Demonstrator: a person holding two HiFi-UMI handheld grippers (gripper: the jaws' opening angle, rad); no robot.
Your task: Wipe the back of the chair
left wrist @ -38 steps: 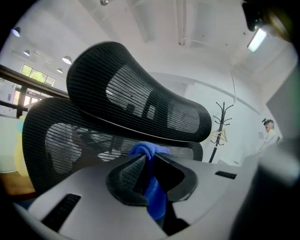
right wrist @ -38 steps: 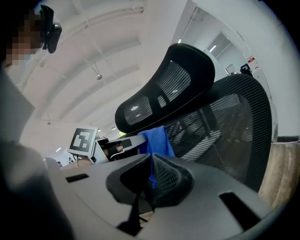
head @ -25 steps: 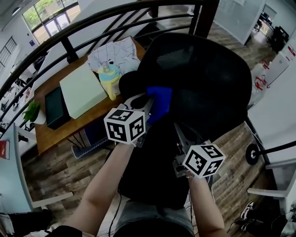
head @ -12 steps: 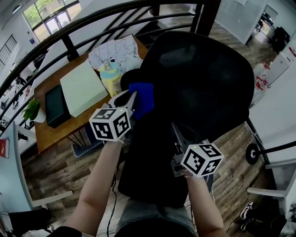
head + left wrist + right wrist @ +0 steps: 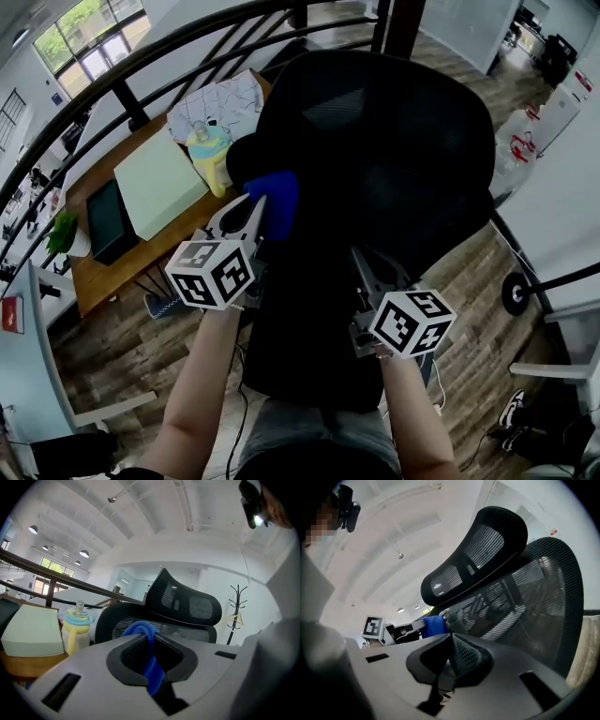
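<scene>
Left hand-held gripper (image 5: 246,217) is clenched on the blue cloth (image 5: 275,202); in the left gripper view a fold of cloth runs down the slot between the jaws and bunches out over their tips. The cloth sits at the left edge of the chair back (image 5: 403,159), just under the headrest (image 5: 478,545). It overlaps the mesh in the head view, but I cannot confirm contact. Right hand-held gripper (image 5: 366,267) is clenched with its jaws together and nothing between them. It points up at the lower middle of the chair back, well apart from the cloth. Open room: the mesh to the right of the cloth is broad and bare out to its right rim, with wooden floor (image 5: 469,291) showing past that rim. The left side is tight. The bench (image 5: 98,272) stands just beside the chair's left edge. On its near corner stands a yellow bottle (image 5: 208,155), close to the cloth and the left jaws. A pale green box (image 5: 159,183) lies next to the bottle, a dark box (image 5: 103,217) sits further left, and a printed sheet (image 5: 216,103) lies behind the bottle. A dark railing (image 5: 122,89) arcs over the far side of the bench and chair.
</scene>
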